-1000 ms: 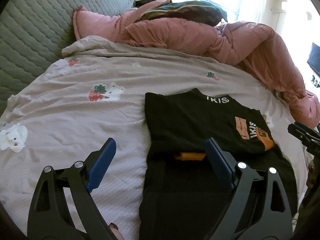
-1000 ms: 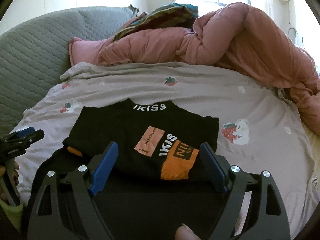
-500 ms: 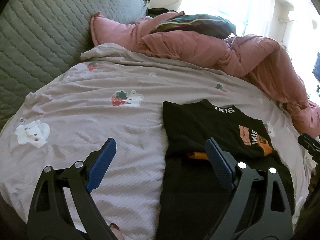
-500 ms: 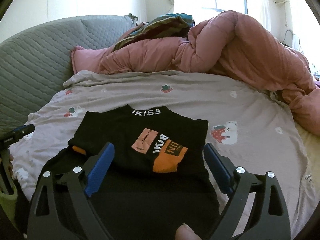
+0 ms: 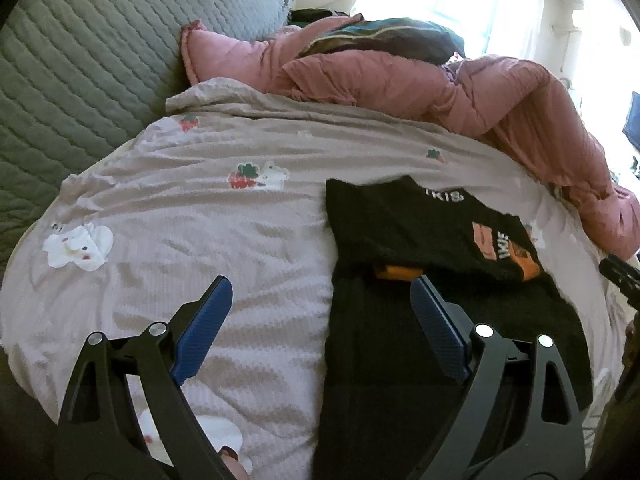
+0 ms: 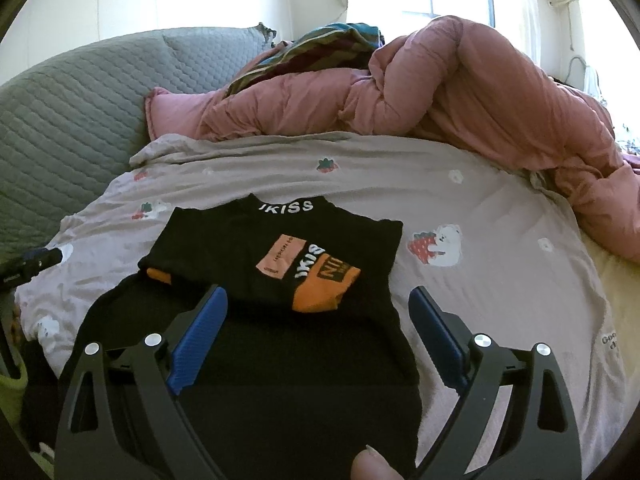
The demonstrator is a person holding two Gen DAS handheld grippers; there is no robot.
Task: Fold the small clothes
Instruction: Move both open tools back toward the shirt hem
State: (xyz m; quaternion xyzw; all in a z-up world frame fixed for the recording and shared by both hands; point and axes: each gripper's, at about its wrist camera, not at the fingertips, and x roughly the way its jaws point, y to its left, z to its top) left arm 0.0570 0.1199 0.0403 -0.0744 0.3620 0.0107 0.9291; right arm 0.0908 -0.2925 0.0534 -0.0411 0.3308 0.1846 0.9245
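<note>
A small black shirt with white "IKISS" lettering and an orange and pink print lies partly folded on the bed; it also shows in the right wrist view. Its upper half is folded over the lower dark part. My left gripper is open and empty, held above the shirt's left edge. My right gripper is open and empty, held above the shirt's near part. The left gripper's tip shows at the left edge of the right wrist view.
The bed has a beige sheet with strawberry and bear prints. A pink duvet is piled at the back and right. A grey quilted headboard stands at the left. A striped dark pillow rests on the duvet.
Both grippers have pulled back and up from the shirt, still open. The left wrist view has swung left, showing more sheet. The shirt has not moved.
</note>
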